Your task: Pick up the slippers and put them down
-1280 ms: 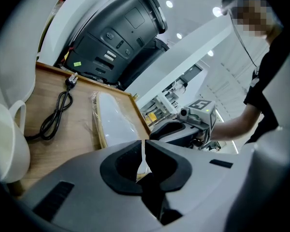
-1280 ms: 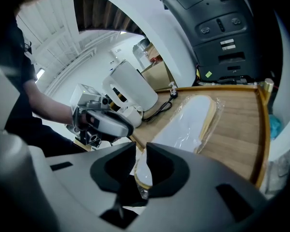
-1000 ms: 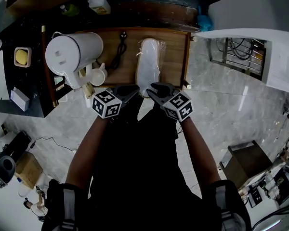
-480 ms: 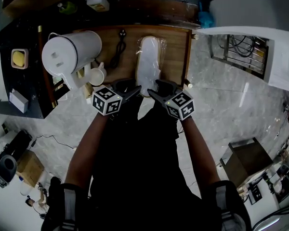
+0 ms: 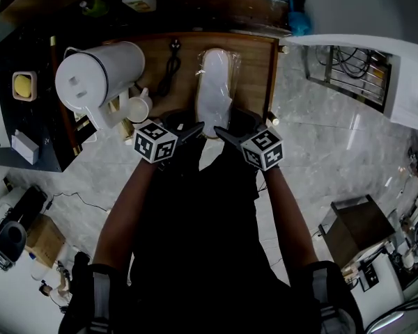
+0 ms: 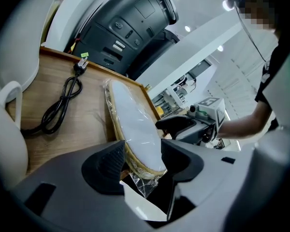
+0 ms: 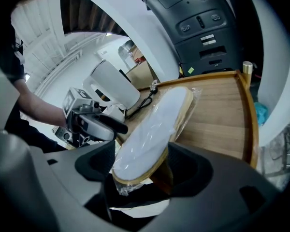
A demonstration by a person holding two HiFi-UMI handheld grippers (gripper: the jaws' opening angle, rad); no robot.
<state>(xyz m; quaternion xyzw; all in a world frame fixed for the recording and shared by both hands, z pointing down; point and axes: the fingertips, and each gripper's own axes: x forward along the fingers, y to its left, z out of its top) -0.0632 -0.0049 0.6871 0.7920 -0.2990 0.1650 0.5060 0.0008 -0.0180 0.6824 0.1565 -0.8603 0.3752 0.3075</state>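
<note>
A pair of white slippers (image 5: 214, 89) with tan soles, wrapped in clear plastic, lies lengthwise on the wooden table (image 5: 254, 68). Both grippers meet at its near end. In the left gripper view the left gripper (image 6: 142, 158) straddles the heel end of the slippers (image 6: 133, 124). In the right gripper view the right gripper (image 7: 140, 163) straddles the same end of the slippers (image 7: 152, 129) from the other side. Both pairs of jaws have just been opening. Each stands open with the slipper end between its pads, and the package rests on the wood. In the head view the left gripper (image 5: 195, 127) and right gripper (image 5: 219, 131) nearly touch.
A large white kettle (image 5: 97, 75) and a white mug (image 5: 139, 108) stand at the table's left. A black power cable (image 5: 168, 75) lies beside the slippers. A raised rim runs along the table's right edge (image 7: 251, 115). Marble floor lies to the right.
Both grippers have sunk a little at the table's near edge, and their jaws have spread apart. The wrapped slippers lie on the table.
</note>
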